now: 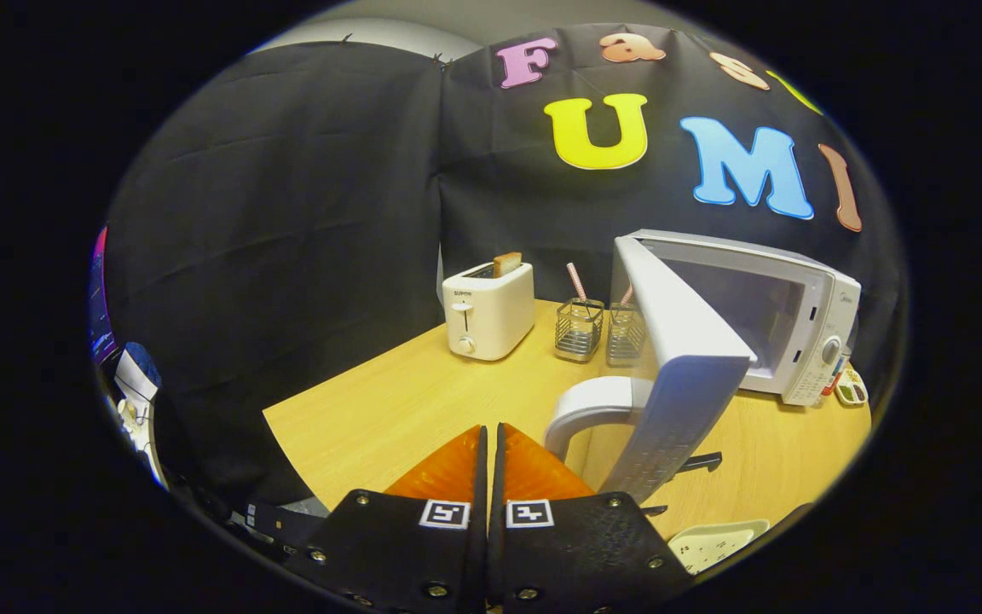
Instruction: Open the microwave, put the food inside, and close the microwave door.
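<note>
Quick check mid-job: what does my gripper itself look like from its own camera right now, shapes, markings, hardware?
The gripper shows two wedge-shaped fingers tapering to a point, pressed together with only a thin seam between them, so the jaws are shut with nothing in them. Each finger sits in a dark angular mount fixed with small screws, and each mount carries one square black-and-white marker.

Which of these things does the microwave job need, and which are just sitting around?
For the job:
- white microwave, its white door swung open, curved handle
- gripper, fingers shut together, holding nothing

Just lying about:
- white toaster with a slice of toast
- two wire-mesh holders with pink-striped straws
- wooden table
</note>
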The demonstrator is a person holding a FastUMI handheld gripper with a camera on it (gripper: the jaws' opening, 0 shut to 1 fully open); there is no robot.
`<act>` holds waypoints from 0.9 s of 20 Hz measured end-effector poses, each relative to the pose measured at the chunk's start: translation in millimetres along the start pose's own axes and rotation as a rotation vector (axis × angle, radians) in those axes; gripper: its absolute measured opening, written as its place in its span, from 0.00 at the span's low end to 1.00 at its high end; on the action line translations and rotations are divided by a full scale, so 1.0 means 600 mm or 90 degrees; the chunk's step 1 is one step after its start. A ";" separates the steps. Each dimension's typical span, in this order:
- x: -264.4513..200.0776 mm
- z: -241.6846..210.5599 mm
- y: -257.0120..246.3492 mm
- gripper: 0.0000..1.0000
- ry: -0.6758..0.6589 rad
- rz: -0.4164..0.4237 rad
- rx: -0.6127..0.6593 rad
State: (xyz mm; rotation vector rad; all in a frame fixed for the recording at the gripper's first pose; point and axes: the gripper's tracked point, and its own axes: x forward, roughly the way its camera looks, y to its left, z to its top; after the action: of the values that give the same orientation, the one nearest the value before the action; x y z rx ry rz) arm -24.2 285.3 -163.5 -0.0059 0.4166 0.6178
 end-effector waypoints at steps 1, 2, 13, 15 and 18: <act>-0.006 -0.002 -0.009 0.02 0.001 -0.002 0.000; -0.009 -0.001 -0.018 0.02 0.002 -0.007 0.001; -0.033 0.001 -0.147 0.02 0.008 -0.074 0.024; -0.041 0.005 -0.174 0.02 0.007 -0.088 0.029; -0.040 0.006 -0.210 0.02 0.004 -0.109 0.036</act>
State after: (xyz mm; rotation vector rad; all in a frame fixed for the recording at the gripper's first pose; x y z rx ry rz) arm 30.4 169.5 -166.1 0.0100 0.4340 0.4369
